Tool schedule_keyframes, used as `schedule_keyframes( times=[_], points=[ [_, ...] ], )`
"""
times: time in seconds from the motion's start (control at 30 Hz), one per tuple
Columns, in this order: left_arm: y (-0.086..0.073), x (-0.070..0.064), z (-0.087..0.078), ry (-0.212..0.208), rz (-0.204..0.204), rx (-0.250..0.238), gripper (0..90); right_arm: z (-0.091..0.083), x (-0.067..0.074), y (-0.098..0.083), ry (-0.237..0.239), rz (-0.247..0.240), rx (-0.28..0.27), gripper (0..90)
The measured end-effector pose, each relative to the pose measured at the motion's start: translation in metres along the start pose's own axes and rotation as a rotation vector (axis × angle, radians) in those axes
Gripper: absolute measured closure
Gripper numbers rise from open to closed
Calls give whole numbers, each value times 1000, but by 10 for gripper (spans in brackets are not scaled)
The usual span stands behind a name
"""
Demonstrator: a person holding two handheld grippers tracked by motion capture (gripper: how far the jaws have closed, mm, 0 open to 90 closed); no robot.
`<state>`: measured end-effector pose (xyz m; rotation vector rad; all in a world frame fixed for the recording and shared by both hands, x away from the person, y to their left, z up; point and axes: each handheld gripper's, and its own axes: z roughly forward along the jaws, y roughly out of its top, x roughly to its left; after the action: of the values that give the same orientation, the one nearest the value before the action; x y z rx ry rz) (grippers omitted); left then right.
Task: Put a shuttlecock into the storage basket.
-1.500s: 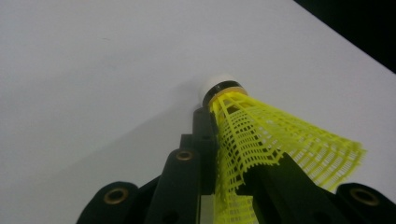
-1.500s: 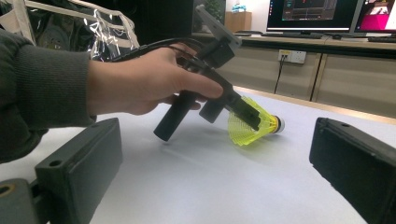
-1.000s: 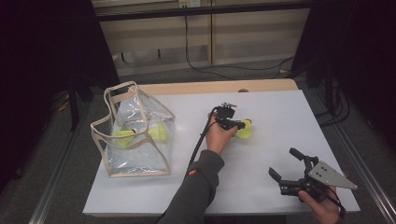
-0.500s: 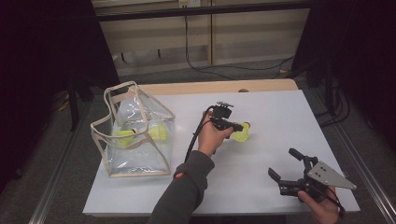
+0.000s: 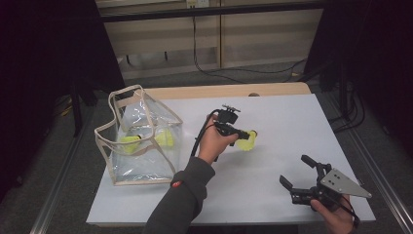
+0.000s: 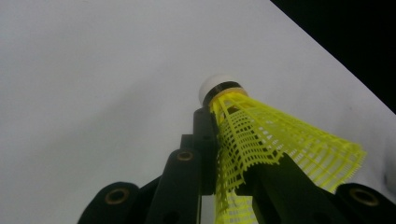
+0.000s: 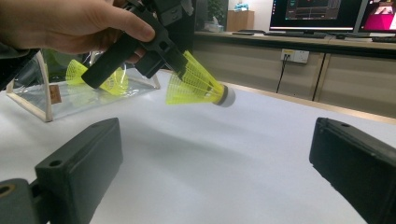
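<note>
A: Shuttlecock [image 5: 247,140], yellow mesh skirt with a white cork tip, is clamped by its skirt in the left tongs [image 5: 239,133]. The left gripper view shows both black jaws pressed onto the mesh, the skirt [image 6: 261,140] squashed between them and the cork pointing away from the gripper.

B: Position relative to the clear bag [image 5: 139,141]?

A: The shuttlecock is held in the air to the right of the bag, well apart from it. In the right gripper view a shadow lies on the white desk [image 5: 272,195] beneath the shuttlecock [image 7: 198,88], which does not touch the surface.

B: Contents of the bag?

A: At least two more yellow shuttlecocks [image 5: 146,141] lie inside it. The bag stands upright with its mouth open at the top, near the desk's left edge.

B: Right tongs [image 5: 302,175]?

A: Jaws spread wide, nothing between them. They sit far to the right of the bag and nearer the person than the held shuttlecock, low over the desk. In the right gripper view they point at the left hand [image 7: 70,25] with the bag beyond it.
</note>
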<state>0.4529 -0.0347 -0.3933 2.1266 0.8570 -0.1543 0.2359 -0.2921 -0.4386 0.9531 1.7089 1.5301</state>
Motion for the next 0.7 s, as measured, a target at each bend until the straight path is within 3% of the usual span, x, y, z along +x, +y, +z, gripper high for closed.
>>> schedule_keyframes(
  times=[0.7],
  points=[
    [-2, 2, -30, -4, 4, 47, 838, 0, 1, 0, 3, -2, -1, 23]
  ],
)
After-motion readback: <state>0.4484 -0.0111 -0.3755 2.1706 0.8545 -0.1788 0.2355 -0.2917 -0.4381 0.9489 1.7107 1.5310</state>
